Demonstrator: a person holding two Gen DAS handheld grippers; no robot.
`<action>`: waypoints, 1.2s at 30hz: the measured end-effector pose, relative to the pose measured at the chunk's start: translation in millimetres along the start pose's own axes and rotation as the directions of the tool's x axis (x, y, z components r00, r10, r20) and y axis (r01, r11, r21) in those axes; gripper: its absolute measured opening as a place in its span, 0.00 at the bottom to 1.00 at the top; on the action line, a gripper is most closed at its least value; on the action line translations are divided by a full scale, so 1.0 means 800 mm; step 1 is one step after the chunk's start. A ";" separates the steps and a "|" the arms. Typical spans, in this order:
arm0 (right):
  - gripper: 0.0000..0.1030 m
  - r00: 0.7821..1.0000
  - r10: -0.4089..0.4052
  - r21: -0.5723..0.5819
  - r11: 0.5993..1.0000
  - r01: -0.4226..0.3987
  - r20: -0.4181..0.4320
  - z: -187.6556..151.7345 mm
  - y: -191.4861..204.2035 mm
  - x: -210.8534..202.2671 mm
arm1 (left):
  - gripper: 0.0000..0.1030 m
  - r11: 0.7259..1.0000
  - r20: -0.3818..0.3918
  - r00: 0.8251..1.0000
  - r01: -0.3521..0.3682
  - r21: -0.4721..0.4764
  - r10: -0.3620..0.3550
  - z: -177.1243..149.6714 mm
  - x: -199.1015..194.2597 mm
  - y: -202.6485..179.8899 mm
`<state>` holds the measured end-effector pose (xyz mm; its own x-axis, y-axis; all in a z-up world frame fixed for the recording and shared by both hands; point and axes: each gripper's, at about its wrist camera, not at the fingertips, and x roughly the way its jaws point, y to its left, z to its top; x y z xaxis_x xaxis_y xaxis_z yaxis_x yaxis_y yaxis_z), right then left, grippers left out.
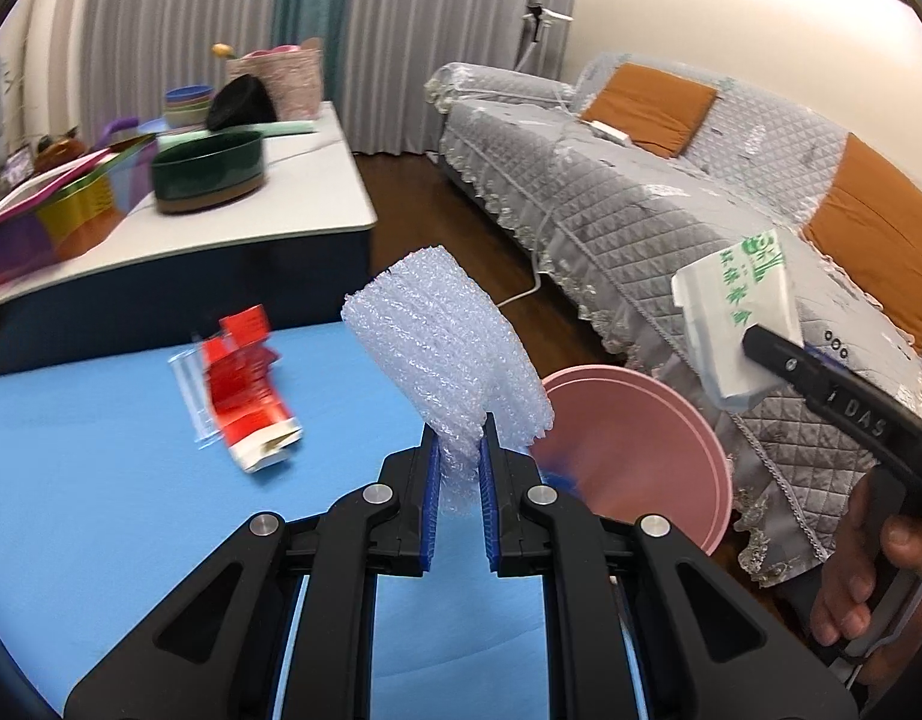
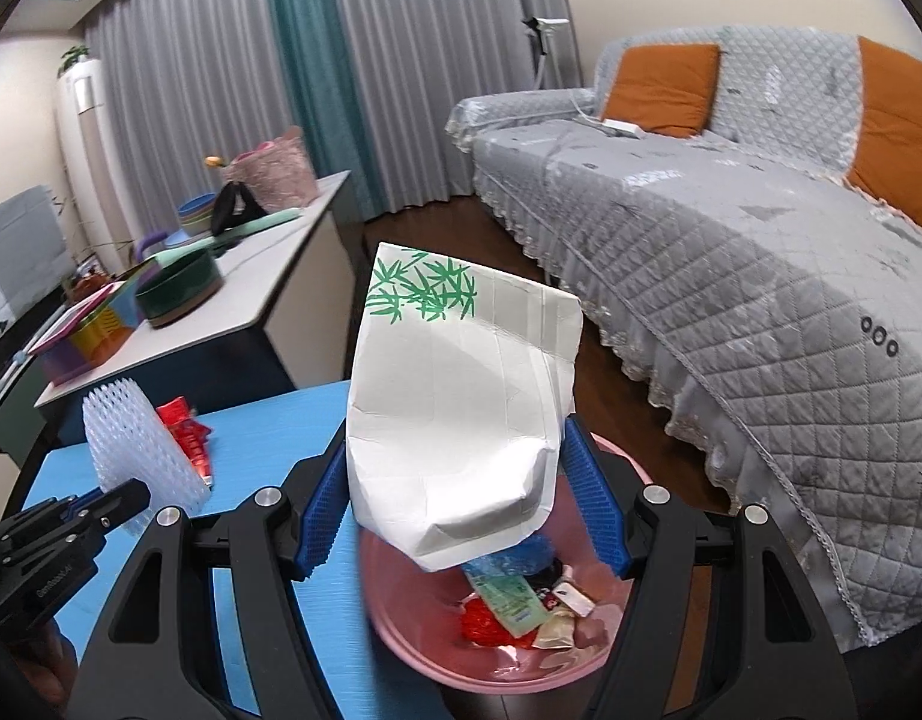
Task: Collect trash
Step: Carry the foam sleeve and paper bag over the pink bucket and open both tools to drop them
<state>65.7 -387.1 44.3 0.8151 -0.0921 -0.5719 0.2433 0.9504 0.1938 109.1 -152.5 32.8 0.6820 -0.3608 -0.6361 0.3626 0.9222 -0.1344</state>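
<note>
Left tongs (image 1: pixel 461 456) nearly closed, pinching the bottom edge of a sheet of bubble wrap (image 1: pixel 446 354) that stands up above the blue bench (image 1: pixel 101 480). Right tongs (image 2: pixel 461 504) wide apart, pressing on both sides of a white paper bag (image 2: pixel 461 420) with green leaves printed near its top. Bag held right over the pink bin (image 2: pixel 497 654), just off the right edge of the bench. Inside the bin already: bits of wrappers and packets. Left on the bench, toward the far left: a red wrapper (image 1: pixel 248 384), crumpled, with a strip of clear plastic beside it. Bubble wrap probably very light, soft and squishy, easy to bend, so a pinch on one edge looks like enough; likely to flop or drift when dropped, so best let go low over the bin. Paper bag probably light too, stiffer but easy to crush, so a gentle squeeze across its lower half seems right. Red wrapper likely thin and slippery, best nipped at a raised fold. Both tongs tilted down and forward, side by side, the left ones over the near right part of the bench and just left of the bin. A hand (image 1: pixel 863 576) gripping the handle of the right tongs at the right edge of the left view.
</note>
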 end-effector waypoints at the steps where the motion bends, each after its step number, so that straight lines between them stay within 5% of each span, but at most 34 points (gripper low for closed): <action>1: 0.65 1.000 -0.007 0.006 1.000 0.007 -0.004 0.000 -0.005 0.002 | 0.11 1.000 -0.001 1.000 0.008 0.007 -0.008 0.002 0.004 -0.006; 25: 0.65 0.994 -0.084 0.050 0.995 0.087 -0.072 -0.005 -0.058 0.036 | 0.11 0.987 -0.123 0.987 0.113 0.116 -0.099 0.003 0.107 -0.096; 29: 0.77 0.992 -0.086 0.053 0.994 0.091 -0.088 -0.006 -0.059 0.041 | 0.12 0.986 -0.146 0.983 0.125 0.111 -0.108 0.003 0.116 -0.101; 34: 0.83 0.990 -0.102 0.075 0.991 0.110 -0.099 -0.007 -0.065 0.045 | 0.35 0.985 -0.162 0.981 0.129 0.114 -0.110 0.002 0.120 -0.103; 36: 0.83 0.990 -0.107 0.075 0.991 0.115 -0.097 -0.007 -0.065 0.045 | 0.35 0.986 -0.163 0.981 0.128 0.109 -0.109 0.002 0.119 -0.101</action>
<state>79.3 -438.5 9.5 0.7298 -0.1642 -0.6637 0.3740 0.9085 0.1865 145.5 -261.8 -16.0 0.5256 -0.4315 -0.7332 0.5136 0.8480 -0.1309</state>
